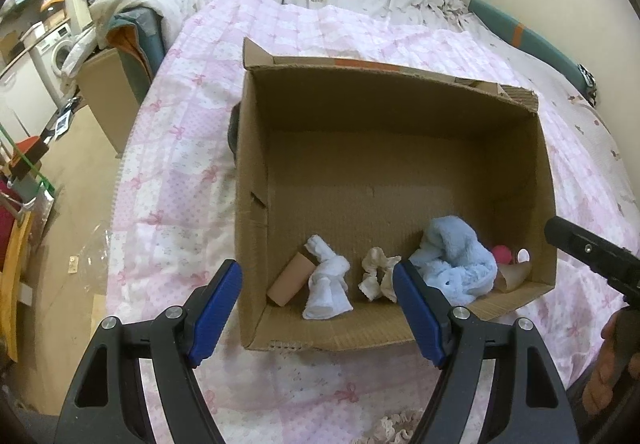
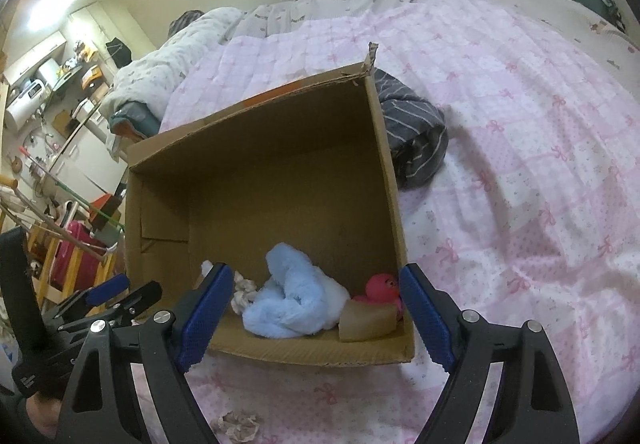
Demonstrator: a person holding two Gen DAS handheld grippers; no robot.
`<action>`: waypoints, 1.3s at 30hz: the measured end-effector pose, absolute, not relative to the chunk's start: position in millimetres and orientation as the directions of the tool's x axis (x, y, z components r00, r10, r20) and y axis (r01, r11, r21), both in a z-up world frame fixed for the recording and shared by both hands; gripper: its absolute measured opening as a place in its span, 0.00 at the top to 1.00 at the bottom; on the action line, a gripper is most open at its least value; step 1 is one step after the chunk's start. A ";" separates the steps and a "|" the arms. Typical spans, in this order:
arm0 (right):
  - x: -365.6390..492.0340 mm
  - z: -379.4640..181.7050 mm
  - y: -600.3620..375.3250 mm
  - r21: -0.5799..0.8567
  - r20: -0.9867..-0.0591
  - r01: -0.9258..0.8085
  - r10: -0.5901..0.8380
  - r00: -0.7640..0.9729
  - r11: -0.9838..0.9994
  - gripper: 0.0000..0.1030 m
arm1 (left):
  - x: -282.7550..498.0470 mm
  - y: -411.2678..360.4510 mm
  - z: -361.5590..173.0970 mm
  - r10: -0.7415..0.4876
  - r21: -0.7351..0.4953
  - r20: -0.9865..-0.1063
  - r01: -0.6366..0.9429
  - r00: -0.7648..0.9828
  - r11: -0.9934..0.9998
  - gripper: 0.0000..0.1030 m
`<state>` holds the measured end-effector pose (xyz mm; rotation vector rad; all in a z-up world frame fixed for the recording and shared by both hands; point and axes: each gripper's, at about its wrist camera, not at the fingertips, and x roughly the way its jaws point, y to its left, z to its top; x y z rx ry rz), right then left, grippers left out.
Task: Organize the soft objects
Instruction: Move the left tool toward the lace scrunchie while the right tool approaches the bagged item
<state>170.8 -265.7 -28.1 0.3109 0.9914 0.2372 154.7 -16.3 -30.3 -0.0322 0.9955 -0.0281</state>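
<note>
An open cardboard box (image 1: 256, 148) lies on the pink quilt. Along its near wall lie a peach roll (image 1: 290, 278), a knotted white cloth (image 1: 326, 284), a cream scrunchie (image 1: 376, 274), a fluffy light-blue cloth (image 1: 456, 264) and a pink toy (image 1: 502, 254). My left gripper (image 1: 316, 276) hovers open over the box's near edge with nothing between its fingers. In the right wrist view my right gripper (image 2: 316, 280) stands open above the blue cloth (image 2: 292, 300) and a pink octopus toy (image 2: 382, 284), gripping nothing. A tan piece (image 2: 368, 320) lies under the octopus.
Another cream scrunchie (image 2: 236, 424) lies on the quilt (image 2: 520, 164) just in front of the box. A dark striped garment (image 2: 416, 128) is bunched against the box's right side. The bed's left edge drops to a floor (image 1: 72, 204) with furniture and clutter.
</note>
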 end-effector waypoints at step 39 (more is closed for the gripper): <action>84.6 -30.4 -240.2 0.308 -0.854 -0.141 0.339 0.394 0.941 0.12 | 74.9 17.9 -34.5 0.061 0.007 -0.886 -0.118 0.460 0.993 0.27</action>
